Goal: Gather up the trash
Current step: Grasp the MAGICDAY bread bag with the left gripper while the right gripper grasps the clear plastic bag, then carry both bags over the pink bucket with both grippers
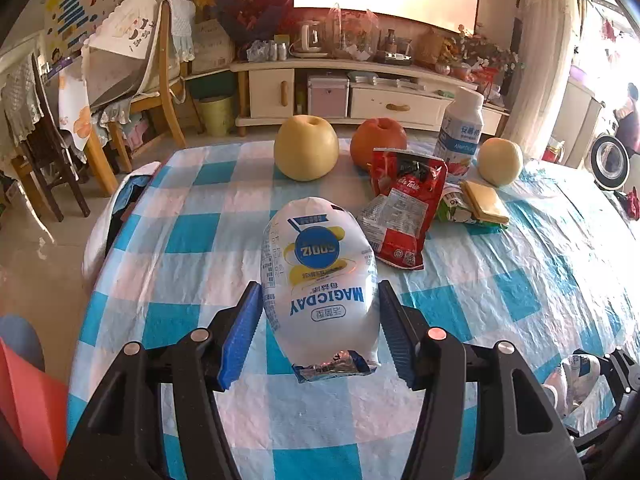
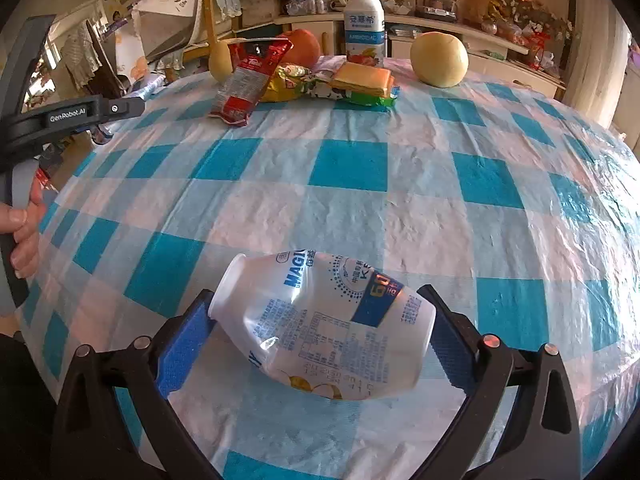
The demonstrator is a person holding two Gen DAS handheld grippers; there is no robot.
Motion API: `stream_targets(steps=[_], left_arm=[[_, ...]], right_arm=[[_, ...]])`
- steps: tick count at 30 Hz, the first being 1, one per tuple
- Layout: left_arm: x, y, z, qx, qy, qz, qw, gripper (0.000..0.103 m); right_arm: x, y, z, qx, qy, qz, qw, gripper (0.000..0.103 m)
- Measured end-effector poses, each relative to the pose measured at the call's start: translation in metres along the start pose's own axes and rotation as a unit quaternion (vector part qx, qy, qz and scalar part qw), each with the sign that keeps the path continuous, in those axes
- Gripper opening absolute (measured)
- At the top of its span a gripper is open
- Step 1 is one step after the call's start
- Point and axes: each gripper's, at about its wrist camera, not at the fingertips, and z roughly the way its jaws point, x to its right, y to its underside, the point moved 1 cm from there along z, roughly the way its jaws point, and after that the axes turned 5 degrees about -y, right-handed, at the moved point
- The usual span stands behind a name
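In the left wrist view my left gripper is shut on a white MAGICDAY bottle, which lies lengthwise between the blue pads with its torn foil lid toward the camera. In the right wrist view my right gripper is shut on a second, crumpled white MAGICDAY bottle, held crosswise just over the checked tablecloth. Farther back lie a red snack wrapper, also in the right wrist view, and green and yellow wrappers.
Two yellow pears, an orange fruit and an upright white drink bottle stand at the table's far edge. Chairs stand left of the table. The left gripper's body shows at the right view's left edge.
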Motion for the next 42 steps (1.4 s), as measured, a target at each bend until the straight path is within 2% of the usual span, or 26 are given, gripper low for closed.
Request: stream_targets(steps=[14,26,33,42], left_arm=[[-0.002,-0.003,-0.021,0.021,-0.005,-0.005,0.9997,0.059],[-0.012,0.002,-0.070,0.056,-0.027,-0.015,0.9980,0.059],[-0.044,0.017,-0.108,0.062,-0.043,-0.041,0.9963,0.059],[-0.105,0.029,-0.170,0.086,-0.082,-0.075,0.9901,0.059]], right_arm=[[-0.026,-0.024,-0.039,0.061,-0.003,-0.049,0.997,0.098],[-0.047,-0.038,-0.063,0.091,-0.015,-0.069,0.993,0.098],[-0.084,-0.048,-0.081,0.116,-0.021,-0.123,0.985,0.098],[-0.148,-0.070,-0.099,0.136,-0.068,-0.155,0.976,0.098]])
